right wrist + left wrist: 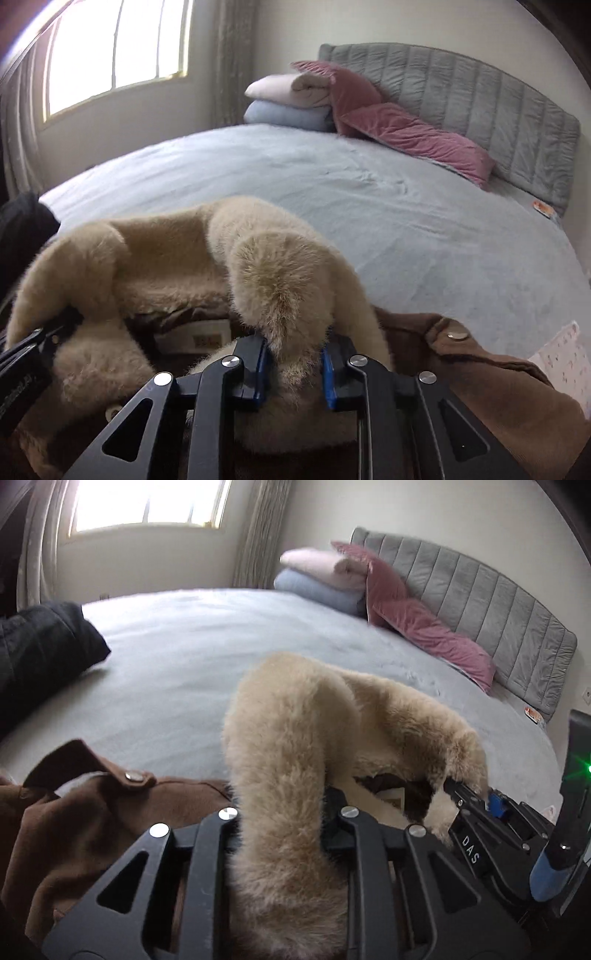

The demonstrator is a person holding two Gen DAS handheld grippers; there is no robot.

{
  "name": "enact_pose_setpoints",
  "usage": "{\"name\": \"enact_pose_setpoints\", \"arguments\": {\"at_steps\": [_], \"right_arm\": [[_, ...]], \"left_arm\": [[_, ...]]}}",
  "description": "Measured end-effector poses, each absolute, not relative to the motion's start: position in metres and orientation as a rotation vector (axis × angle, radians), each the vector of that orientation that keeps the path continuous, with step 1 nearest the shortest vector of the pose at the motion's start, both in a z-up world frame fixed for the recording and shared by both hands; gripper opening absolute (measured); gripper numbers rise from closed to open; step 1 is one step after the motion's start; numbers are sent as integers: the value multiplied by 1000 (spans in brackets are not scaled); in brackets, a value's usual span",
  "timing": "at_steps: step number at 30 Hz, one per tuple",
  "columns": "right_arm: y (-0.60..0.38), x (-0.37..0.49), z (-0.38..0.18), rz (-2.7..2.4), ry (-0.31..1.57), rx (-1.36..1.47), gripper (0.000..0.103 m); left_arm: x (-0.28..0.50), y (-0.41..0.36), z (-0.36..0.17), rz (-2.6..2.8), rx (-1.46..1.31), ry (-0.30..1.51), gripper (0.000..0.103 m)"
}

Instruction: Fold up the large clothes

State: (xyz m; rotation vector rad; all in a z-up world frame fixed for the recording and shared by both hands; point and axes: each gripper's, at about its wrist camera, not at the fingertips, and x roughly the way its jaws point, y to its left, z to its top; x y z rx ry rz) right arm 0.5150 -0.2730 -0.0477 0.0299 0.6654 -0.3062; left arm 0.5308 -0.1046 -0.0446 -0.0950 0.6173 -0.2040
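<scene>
A brown coat (92,812) with a thick beige fur collar (291,746) is held up over the near edge of the bed. My left gripper (284,819) is shut on the fur collar, which bulges up between its jaws. My right gripper (295,354) is shut on the other side of the fur collar (273,280); its blue pads (327,373) press into the fur. The right gripper also shows in the left wrist view (476,801), and the left gripper in the right wrist view (40,339). The coat's brown shoulder tab with a metal snap (458,335) hangs at the right.
The bed (369,206) has a pale grey-blue cover and a grey padded headboard (480,103). Folded pink and blue blankets (288,99) and a mauve quilt (406,136) lie at the head. A black garment (40,653) lies at the left. A window (118,44) is behind.
</scene>
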Motion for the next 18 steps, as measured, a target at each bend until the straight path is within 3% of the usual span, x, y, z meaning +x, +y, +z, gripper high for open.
{"name": "enact_pose_setpoints", "arguments": {"at_steps": [3, 8, 10, 18], "right_arm": [[-291, 548, -70, -287, 871, 99, 28], [-280, 511, -47, -163, 803, 125, 53], [-277, 483, -36, -120, 781, 111, 69], [-262, 367, 14, 35, 804, 155, 78]], "left_arm": [[570, -101, -83, -170, -125, 876, 38], [534, -83, -57, -212, -122, 834, 65], [506, -69, -47, -239, -87, 832, 82], [393, 61, -2, -99, 137, 804, 83]]}}
